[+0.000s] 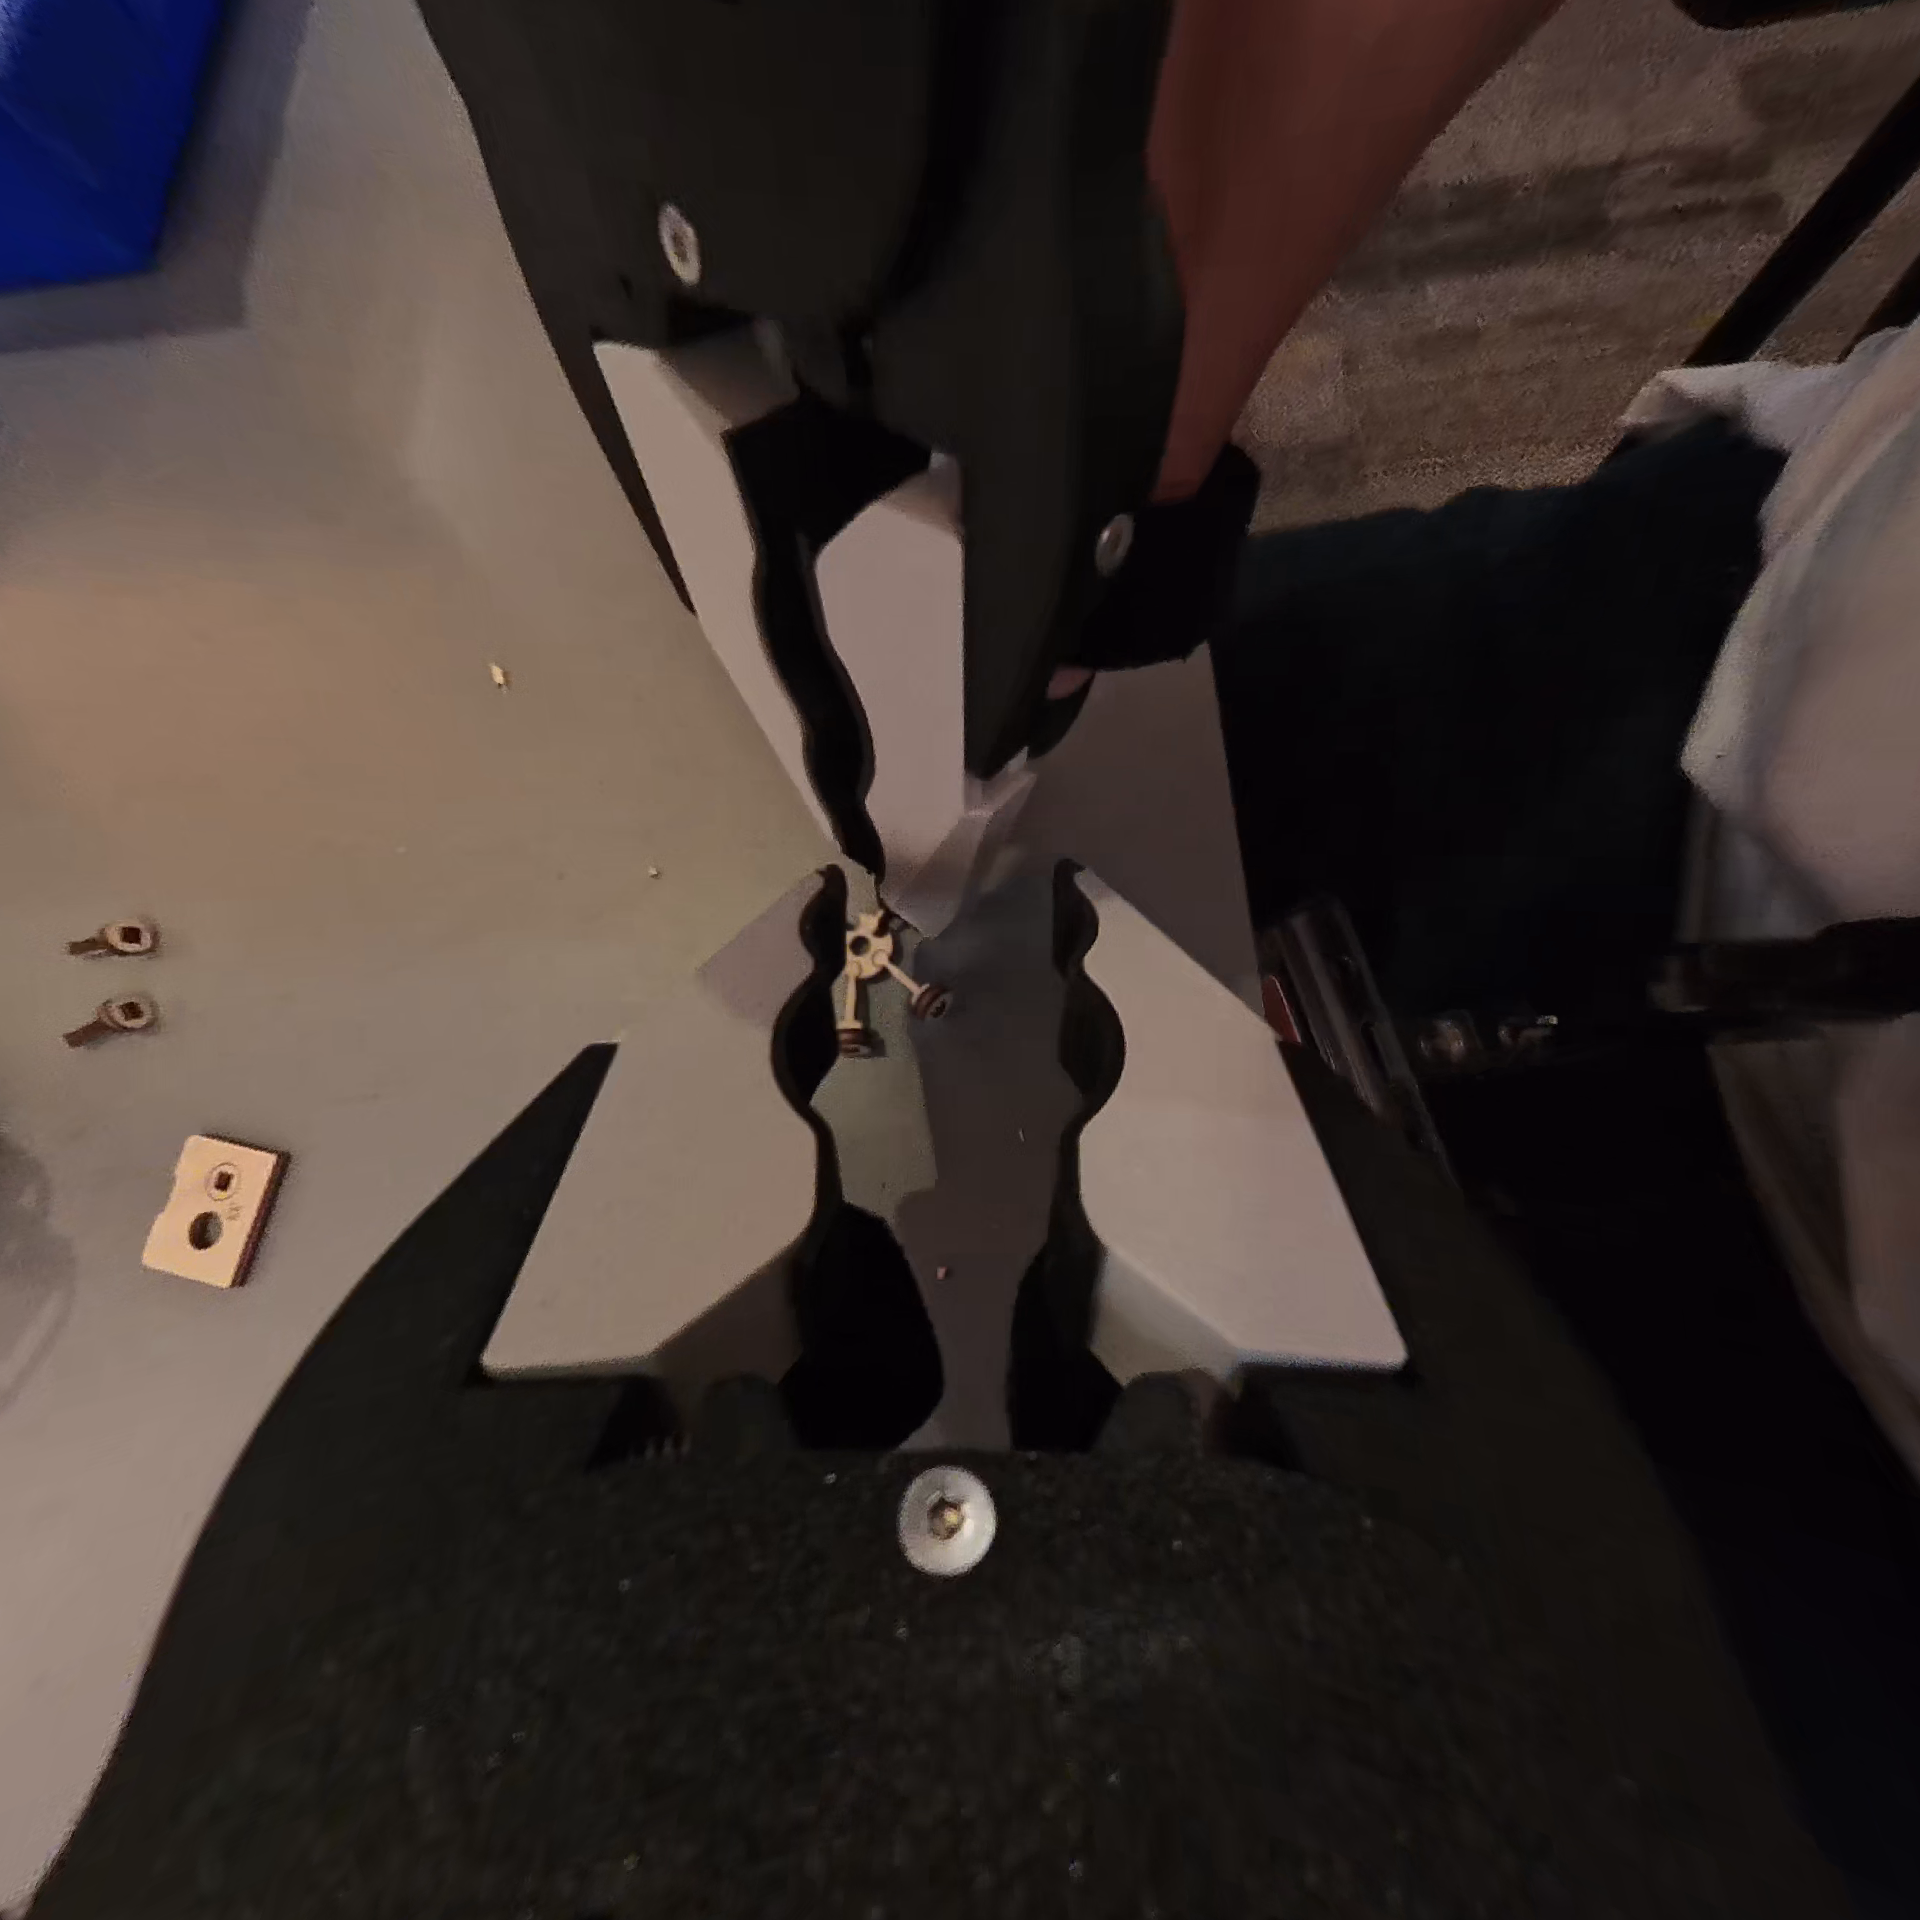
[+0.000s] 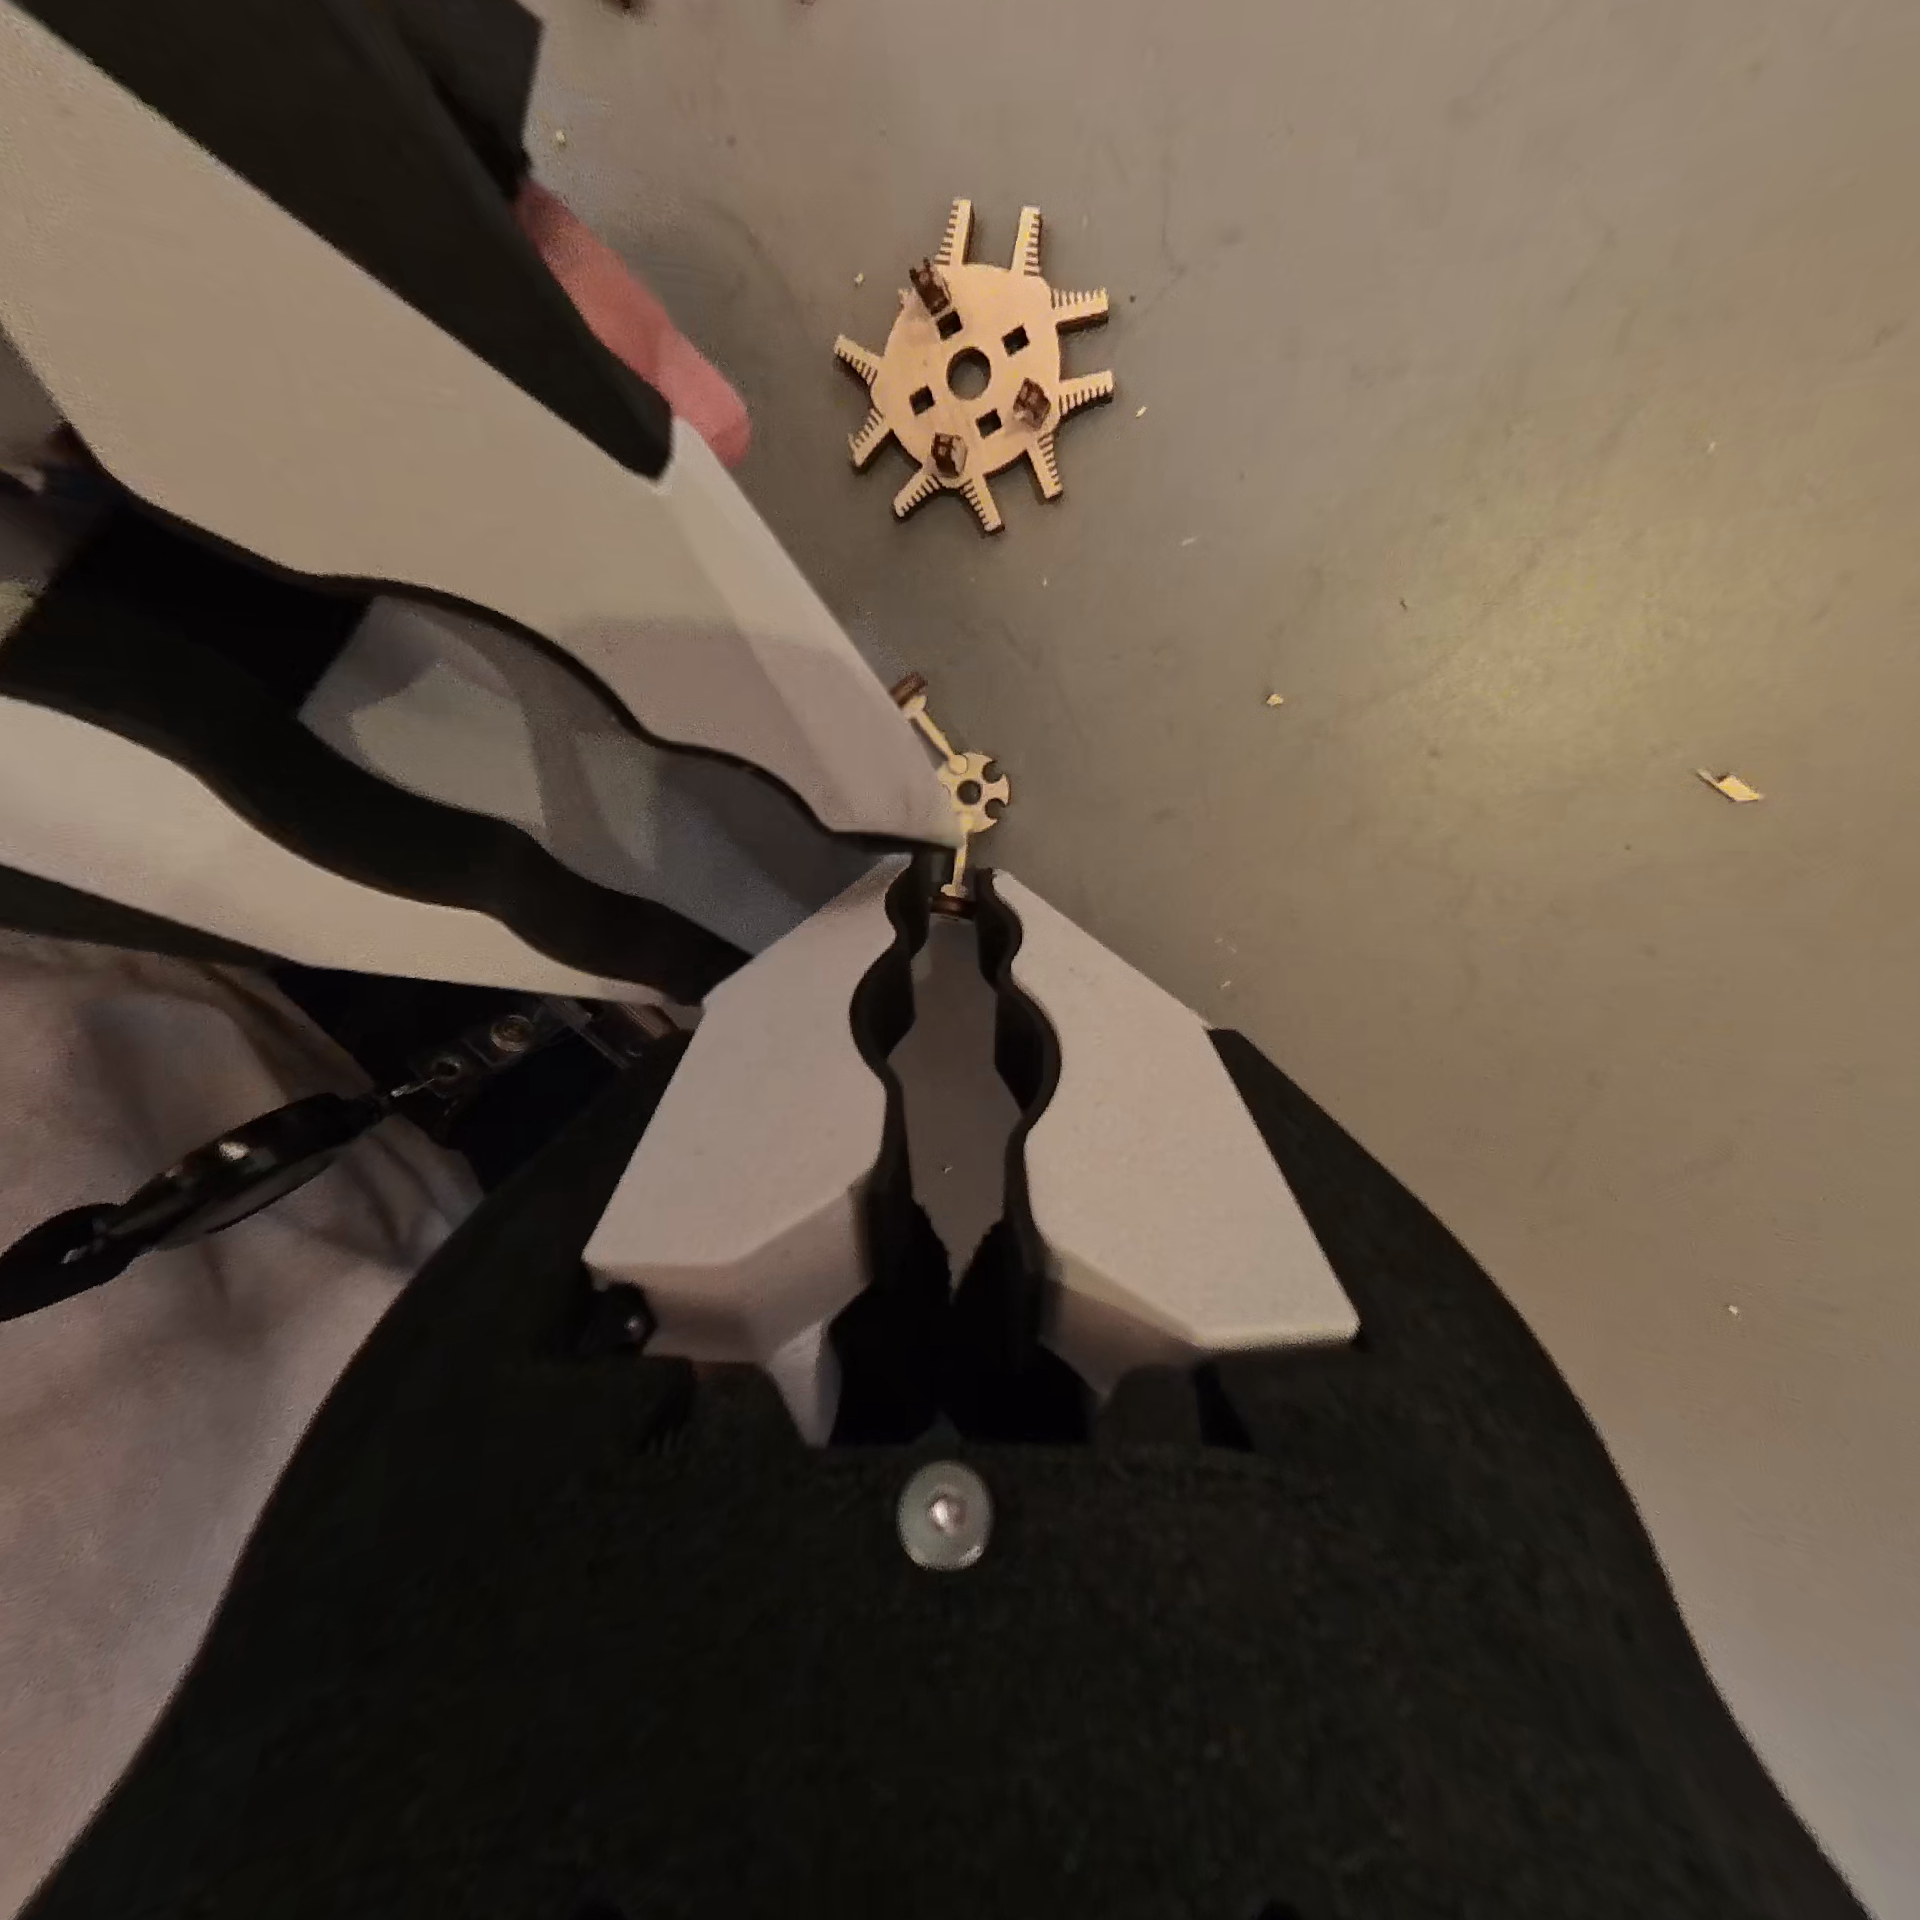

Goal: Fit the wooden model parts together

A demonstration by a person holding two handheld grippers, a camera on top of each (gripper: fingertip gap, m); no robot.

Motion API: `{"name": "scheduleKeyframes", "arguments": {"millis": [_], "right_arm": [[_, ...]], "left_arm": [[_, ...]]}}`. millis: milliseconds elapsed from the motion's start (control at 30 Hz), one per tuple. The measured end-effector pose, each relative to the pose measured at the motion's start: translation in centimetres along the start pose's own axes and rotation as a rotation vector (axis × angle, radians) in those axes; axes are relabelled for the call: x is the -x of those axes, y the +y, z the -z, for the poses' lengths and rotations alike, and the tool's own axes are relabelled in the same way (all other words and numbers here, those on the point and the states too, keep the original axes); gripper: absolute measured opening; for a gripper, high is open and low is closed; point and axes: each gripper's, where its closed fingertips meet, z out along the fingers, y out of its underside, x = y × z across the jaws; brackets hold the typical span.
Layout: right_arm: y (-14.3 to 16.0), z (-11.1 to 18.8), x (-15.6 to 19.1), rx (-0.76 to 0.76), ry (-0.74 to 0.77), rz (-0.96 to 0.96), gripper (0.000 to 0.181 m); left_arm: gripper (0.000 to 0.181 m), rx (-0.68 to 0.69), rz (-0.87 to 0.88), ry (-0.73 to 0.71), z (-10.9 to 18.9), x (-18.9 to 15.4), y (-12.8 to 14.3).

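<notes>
The left tongs [image 1: 948, 883] stand moderately wide and hold nothing; in the right wrist view the tip of one finger [image 2: 904, 816] presses against the small spoked hub [image 2: 971, 795], which hangs in the air over the grey table [image 1: 416, 520], near the edge on the person's side. The right tongs [image 2: 951, 883] are drawn narrow and pinch only the capped end of one thin spoke. That is the weak point, I judge: a sideways push from the left finger could snap the spoke or twist the hub out of so slight a hold. If the hub dropped, it could bounce over the nearby edge. The two pairs of tongs are tip to tip, so they also crowd each other and hide the hub from both cameras. Towards the table's left edge lie two small wooden levers [image 1: 114, 940] [image 1: 114, 1013], and nearer than these a rectangular wooden plate [image 1: 213, 1210] with a round and a square hole; a blue box [image 1: 83, 135] sits by the far left corner. Farther right, beyond the tongs, a wooden toothed disc [image 2: 971, 369] lies flat, three pegs standing in its square slots and others empty. All are well apart from the hub, and nothing on the table blocks the way to the disc. Wood chips [image 2: 1730, 787] are scattered about.
</notes>
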Motion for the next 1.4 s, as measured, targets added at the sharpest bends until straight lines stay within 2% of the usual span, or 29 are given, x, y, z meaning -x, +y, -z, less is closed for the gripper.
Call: {"name": "scheduleKeyframes", "arguments": {"millis": [233, 467, 633, 767, 900, 967, 1100, 1400], "right_arm": [[0.0, 0.0, 0.0, 0.013, 0.003, 0.009, 0.007], [0.0, 0.0, 0.0, 0.005, -0.002, -0.012, 0.008], [0.0, 0.2, 0.0, -0.024, -0.041, -0.036, 0.019], [-0.6, 1.9, 0.0, -0.142, -0.053, 0.042, 0.019], [-1.7, 3.0, -0.2, -0.344, -0.010, 0.189, 0.000], [-2.2, 3.2, -0.5, -0.436, 0.000, 0.207, 0.000], [-2.7, 3.1, -0.4, -0.532, -0.079, 0.175, 0.000], [-2.4, 1.1, -0.3, -0.434, -0.074, 0.243, 0.000]], "left_arm": [[0.042, 0.070, 0.009, 0.035, -1.4, -0.8, 1.6], [0.044, 0.058, -0.022, 0.006, -1.5, -0.9, 1.8], [0.042, 0.058, -0.014, 0.009, -1.5, -0.7, 1.9], [0.043, 0.037, 0.022, 0.027, -1.4, -0.7, 1.8], [0.048, 0.014, 0.082, 0.048, -1.1, -0.5, 1.6], [0.058, 0.007, 0.119, 0.048, -0.9, -0.2, 1.7], [0.057, -0.016, 0.162, 0.051, -0.2, 0.2, 1.5], [0.056, 0.028, 0.177, 0.050, -0.4, 0.1, 2.5]]}}
